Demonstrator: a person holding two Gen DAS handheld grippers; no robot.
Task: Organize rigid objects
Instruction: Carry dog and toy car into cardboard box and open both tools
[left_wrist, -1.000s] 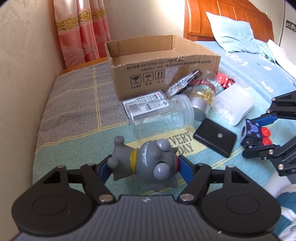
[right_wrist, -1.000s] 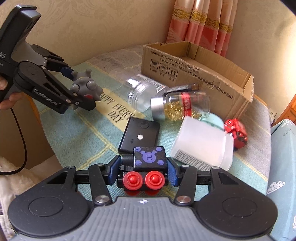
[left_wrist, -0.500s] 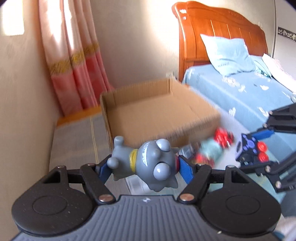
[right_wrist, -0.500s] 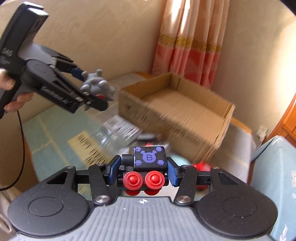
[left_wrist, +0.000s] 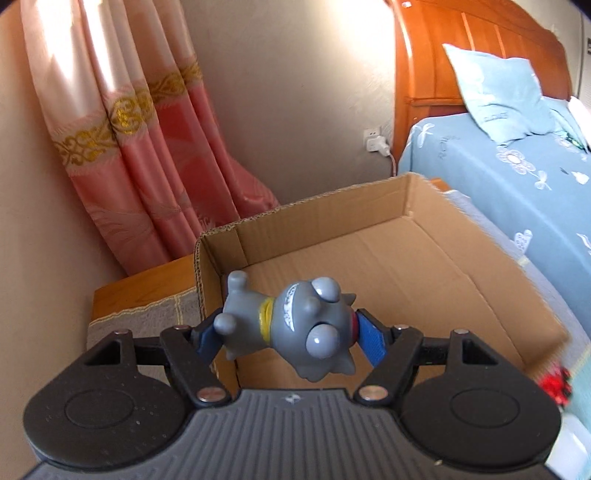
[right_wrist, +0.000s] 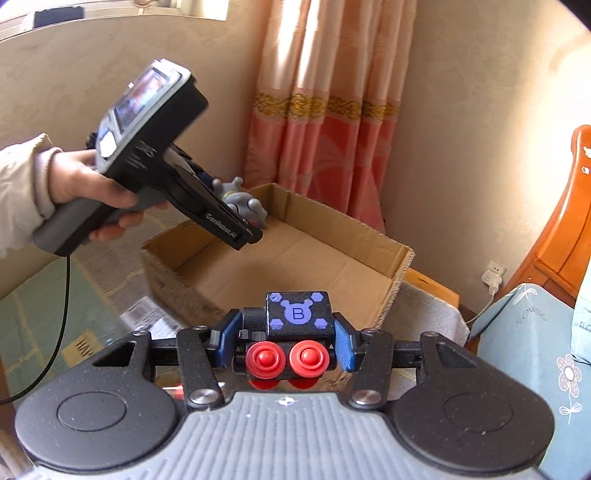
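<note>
Our right gripper (right_wrist: 286, 341) pinches the black toy block with red knobs (right_wrist: 291, 334) by its flat sides; we judge it stiff and light. Beyond, our left gripper (left_wrist: 291, 334) clamps the grey toy figure (left_wrist: 295, 325), smooth, rounded and likely slippery, tilted down over the empty cardboard box (left_wrist: 406, 266).

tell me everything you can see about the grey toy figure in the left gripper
The grey toy figure looks like smooth moulded plastic: a round head with bulging knobs and small spikes, a yellow collar and stubby limbs. It lies sideways, clamped between the blue pads of the left gripper, head toward the camera. It hangs in the air above the open cardboard box, near the box's left corner, touching only the pads.
</note>
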